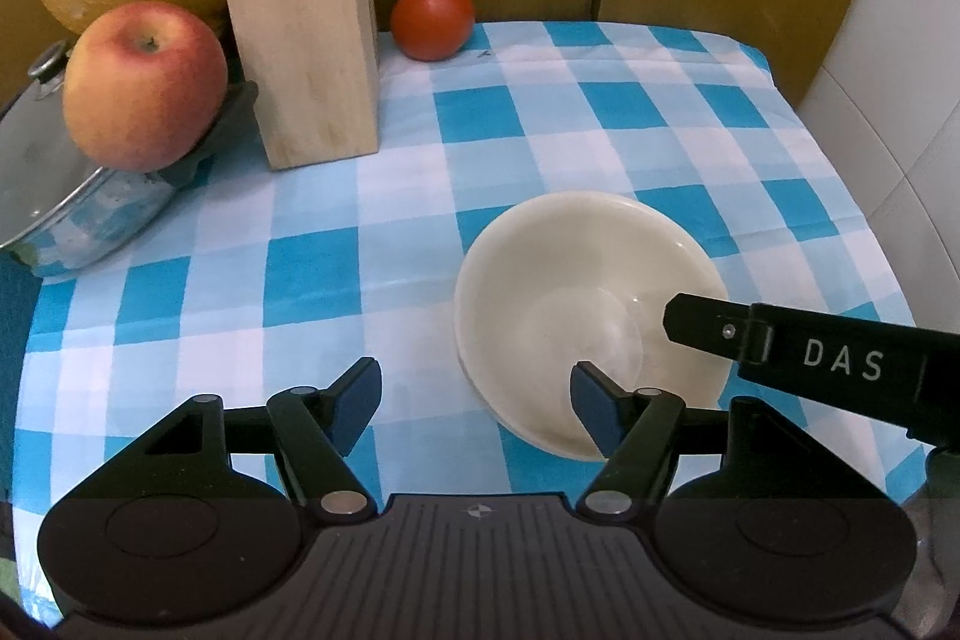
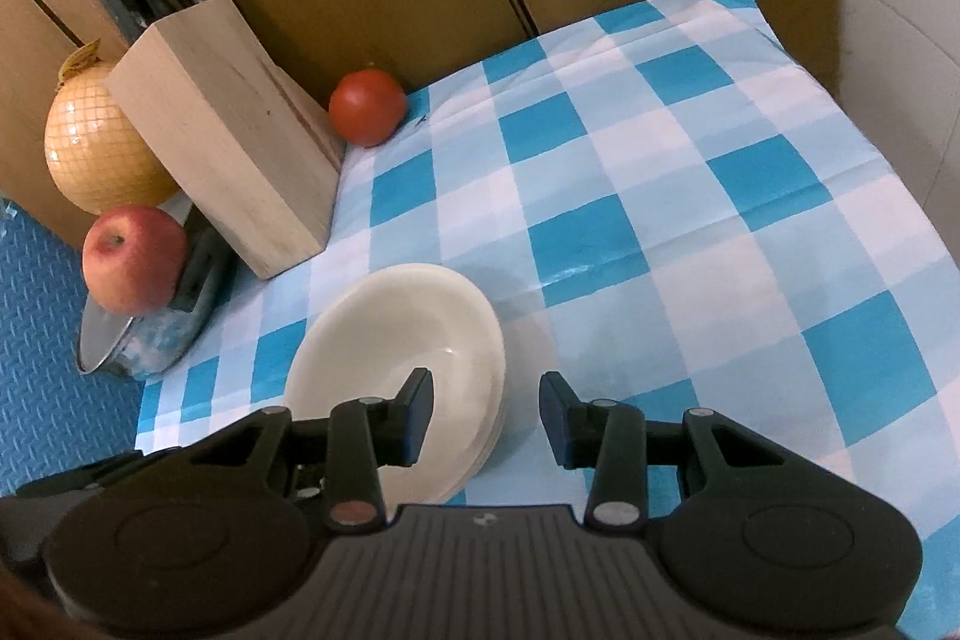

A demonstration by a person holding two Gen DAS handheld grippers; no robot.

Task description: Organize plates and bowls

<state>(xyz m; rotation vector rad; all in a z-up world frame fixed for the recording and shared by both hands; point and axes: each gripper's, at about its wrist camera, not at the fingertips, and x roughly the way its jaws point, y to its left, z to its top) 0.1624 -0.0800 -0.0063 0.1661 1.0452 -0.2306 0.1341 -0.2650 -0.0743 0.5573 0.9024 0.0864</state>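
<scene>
The white bowl (image 1: 585, 316) sits on the blue checked cloth (image 1: 540, 124) that covers the worktop, near the front edge and a little toward the right side. In the right wrist view, layered rims show along its side, so it looks like a small stack of dishes (image 2: 408, 370), with the bowl on top.

The right tool (image 2: 486, 415) is wide apart. One finger hangs over the inside of the bowl and the other is outside the rim, over the cloth. It is not squeezing anything. The left tool (image 1: 477, 400) is wide apart too and holds nothing. Its right finger is over the near rim of the bowl and its left finger is over bare cloth.

I think the step is taking hold of the bowl's rim with the right tool, or just letting it go; I cannot tell which. To grab it, the tool must go down so the rim sits between the fingers, then squeeze softly so the dishes do not slide.

At the back left corner stand a knife block (image 2: 231, 154), a tomato (image 2: 367, 106), an apple (image 2: 135, 259) on a pot lid (image 1: 33, 148), and a big yellow fruit (image 2: 96, 148).
</scene>
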